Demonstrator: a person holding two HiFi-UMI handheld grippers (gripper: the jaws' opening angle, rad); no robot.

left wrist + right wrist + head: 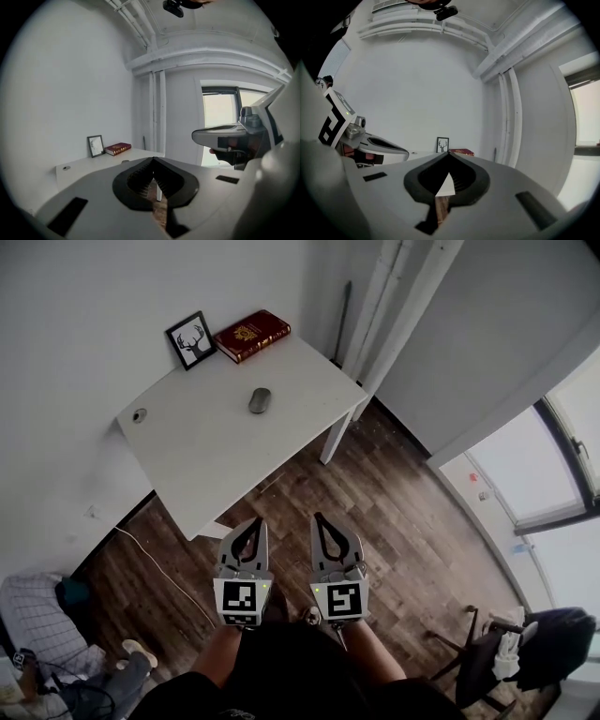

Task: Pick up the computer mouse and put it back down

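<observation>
Mouse (pixel 260 400) peeks past clenched, empty left gripper (pixel 153 159); clenched, empty right gripper (pixel 449 153) hides it.

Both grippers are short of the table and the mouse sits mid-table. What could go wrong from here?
1. The left gripper and right gripper are both shut; arriving like that would likely shove the mouse rather than grasp it.
2. The mouse looks rounded and smooth, so a pinch may slip.
3. Overshooting could knock the picture frame or red book behind it.
</observation>
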